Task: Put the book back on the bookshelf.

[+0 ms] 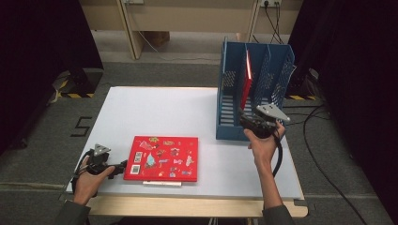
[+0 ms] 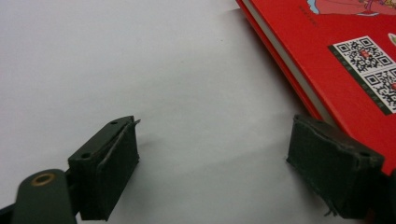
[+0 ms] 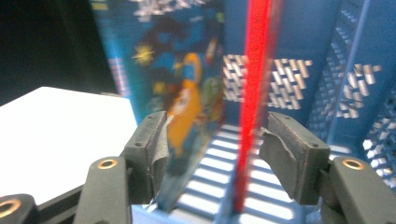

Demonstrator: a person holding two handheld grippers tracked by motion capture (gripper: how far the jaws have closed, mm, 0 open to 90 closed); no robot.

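Here we work at a white table (image 1: 187, 112), with a blue file rack (image 1: 277, 65) standing on its far right part and a red book (image 1: 162, 158) lying flat near the front edge, left of centre. A second book stands upright in the rack (image 1: 246, 82); from above we see its red edge in the middle slot, leaning a little. In the right gripper view it shows a picture cover on one side and the red edge (image 3: 252, 93) on the other.

Our right gripper (image 1: 253, 123) sits at the open front of the rack. Its jaws are spread, one on each side of the upright book's lower edge, and we cannot tell whether the pads (image 3: 292, 154) touch it yet. Our left gripper (image 1: 123, 163) rests on the table just beside the flat book's left edge, jaws wide apart and holding nothing; one pad (image 2: 331, 163) is close against the book's corner (image 2: 327, 70).

We judge both books to be stiff hardcovers, fairly heavy for their thickness, with glossy covers that may slip. The upright one is best pinched across its thickness near the lower front edge. The flat one gives little purchase; we would need to catch its edge or corner and lift from there.
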